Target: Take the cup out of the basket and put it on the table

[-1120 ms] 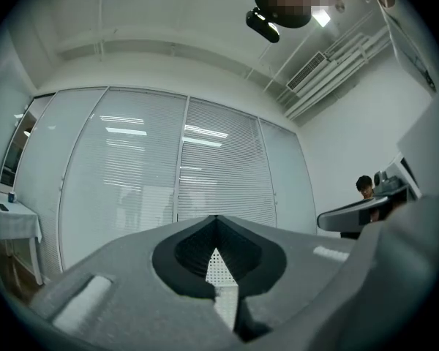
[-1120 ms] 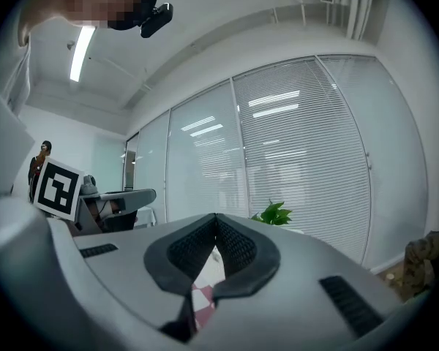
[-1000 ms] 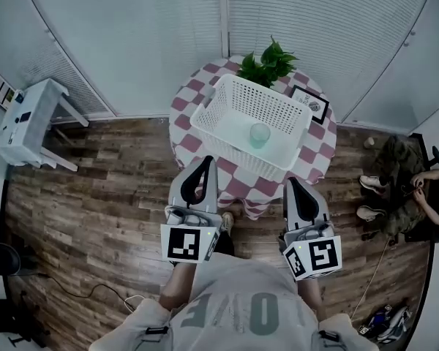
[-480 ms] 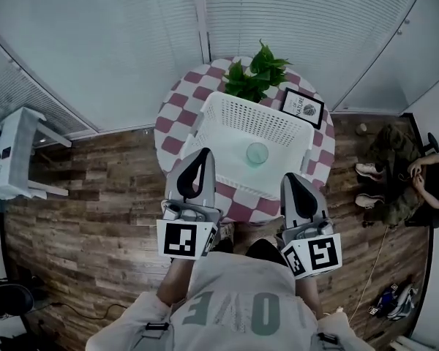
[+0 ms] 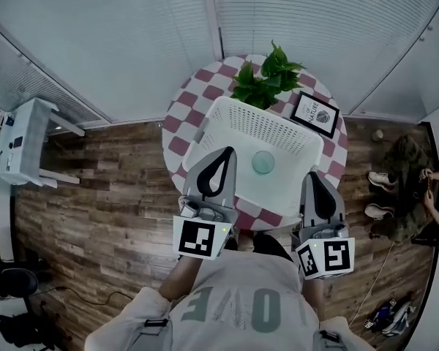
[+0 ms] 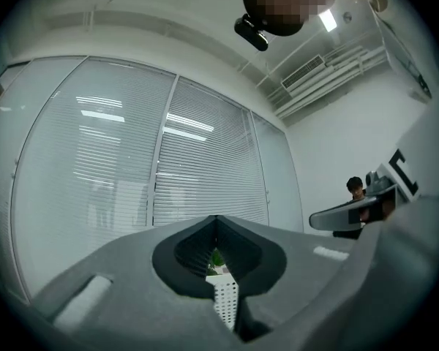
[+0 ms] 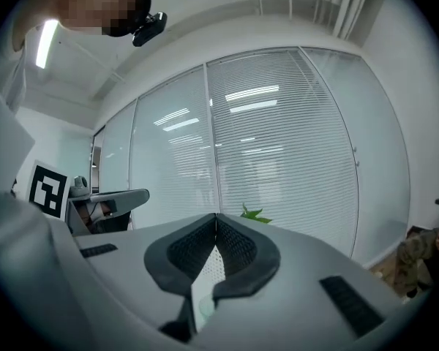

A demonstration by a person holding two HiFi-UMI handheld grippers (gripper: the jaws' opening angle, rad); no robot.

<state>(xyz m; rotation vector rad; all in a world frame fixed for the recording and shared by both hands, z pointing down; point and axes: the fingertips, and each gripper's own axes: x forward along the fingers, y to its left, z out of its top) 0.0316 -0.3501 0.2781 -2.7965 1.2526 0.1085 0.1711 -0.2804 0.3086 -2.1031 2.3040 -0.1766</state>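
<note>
In the head view a pale green cup (image 5: 263, 162) stands upright inside the white mesh basket (image 5: 238, 119) on a round table with a red and white checked cloth (image 5: 181, 125). My left gripper (image 5: 225, 151) is shut and empty, its tip over the basket's near left rim. My right gripper (image 5: 312, 174) is shut and empty too, just short of the basket's near right corner. In the left gripper view the left gripper (image 6: 216, 218) has its jaws meeting, with a strip of basket (image 6: 224, 302) showing below them. The right gripper view shows the right gripper (image 7: 216, 216) shut likewise.
A potted plant (image 5: 264, 78) and a framed picture (image 5: 314, 113) stand on the table behind the basket. A white bench (image 5: 25, 143) sits at the left by the blinds. At the right a seated person's legs (image 5: 402, 174) show. The floor is wood planks.
Both grippers have come closer to the table, still shut. The left one now overlaps the basket's near rim, and the basket and cup sit nearer in the head view.
</note>
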